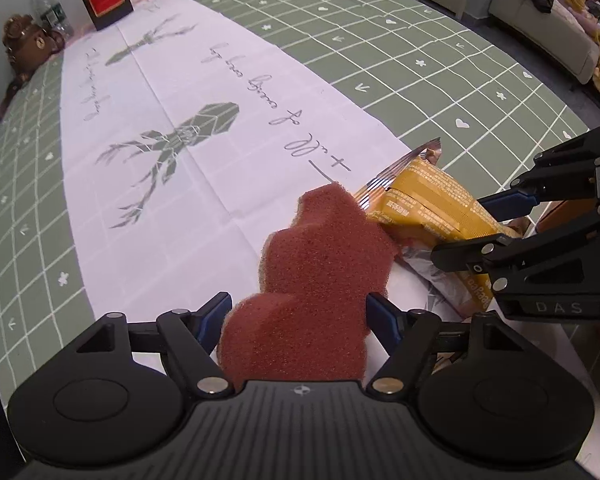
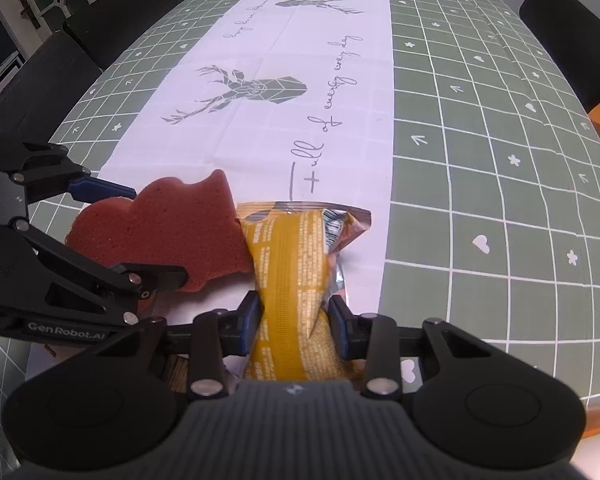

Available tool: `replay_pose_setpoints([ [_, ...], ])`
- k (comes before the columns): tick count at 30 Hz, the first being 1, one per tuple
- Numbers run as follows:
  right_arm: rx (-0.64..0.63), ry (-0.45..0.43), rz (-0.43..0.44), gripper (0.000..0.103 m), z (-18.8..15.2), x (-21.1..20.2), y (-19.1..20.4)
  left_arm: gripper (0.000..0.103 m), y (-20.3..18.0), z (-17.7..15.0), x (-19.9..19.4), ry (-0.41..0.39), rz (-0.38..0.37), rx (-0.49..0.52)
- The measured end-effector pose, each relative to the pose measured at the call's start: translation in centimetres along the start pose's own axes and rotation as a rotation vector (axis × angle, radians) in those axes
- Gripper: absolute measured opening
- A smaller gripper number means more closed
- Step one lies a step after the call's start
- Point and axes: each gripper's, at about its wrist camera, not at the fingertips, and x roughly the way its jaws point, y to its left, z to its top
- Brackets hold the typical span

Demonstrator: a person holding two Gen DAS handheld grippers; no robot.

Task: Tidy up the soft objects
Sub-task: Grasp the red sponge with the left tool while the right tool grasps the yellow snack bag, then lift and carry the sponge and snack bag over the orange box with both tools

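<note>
The left gripper clamps the near end of the red sponge, its length running straight ahead over the table runner; the right gripper pinches the yellow snack bag likewise, bag touching the sponge's right edge.

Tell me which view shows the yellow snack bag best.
Right wrist: the bag runs up the frame's middle, pinched between the right gripper fingers. The left wrist view shows it off to the side, partly hidden by the sponge.
</note>
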Motion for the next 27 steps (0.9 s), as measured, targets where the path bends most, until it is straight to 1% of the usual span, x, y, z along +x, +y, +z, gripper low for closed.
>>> replay_pose_setpoints([
  [1, -0.001, -0.006, 0.0, 0.036, 0.0, -0.2, 0.0, 0.08, -0.1, -0.1, -0.2, -0.012, 0.013, -0.008],
  [3, -0.007, -0.018, -0.007, 0.035, 0.1, -0.5, 0.1, 0.071, -0.1, -0.2, -0.7, -0.032, 0.028, -0.029],
  [4, -0.01, -0.029, -0.015, 0.035, 0.2, -0.8, 0.2, 0.068, 0.0, -0.3, -1.0, -0.044, 0.032, -0.042],
  [6, -0.014, -0.046, -0.027, 0.035, 0.3, -1.3, 0.4, 0.056, 0.3, -0.2, -1.6, -0.066, 0.05, -0.068],
  [8, -0.022, -0.057, -0.036, 0.035, 0.5, -1.9, 0.6, 0.046, 0.5, -0.1, -2.2, -0.096, 0.076, -0.094],
  [11, -0.031, -0.073, -0.039, 0.035, 0.7, -2.7, 0.9, 0.043, 1.0, -0.1, -3.4, -0.144, 0.076, -0.139],
  [17, -0.059, -0.128, -0.055, 0.035, 0.8, -5.3, 1.9, 0.042, 0.4, -0.1, -6.7, -0.209, 0.121, -0.158],
  [21, -0.071, -0.191, -0.063, 0.035, 0.6, -8.1, 2.6, 0.042, -0.4, -0.3, -9.5, -0.243, 0.17, -0.171],
  [27, -0.088, -0.268, -0.053, 0.035, -0.7, -12.3, 3.5, 0.042, -1.9, -1.3, -13.3, -0.308, 0.199, -0.19],
])
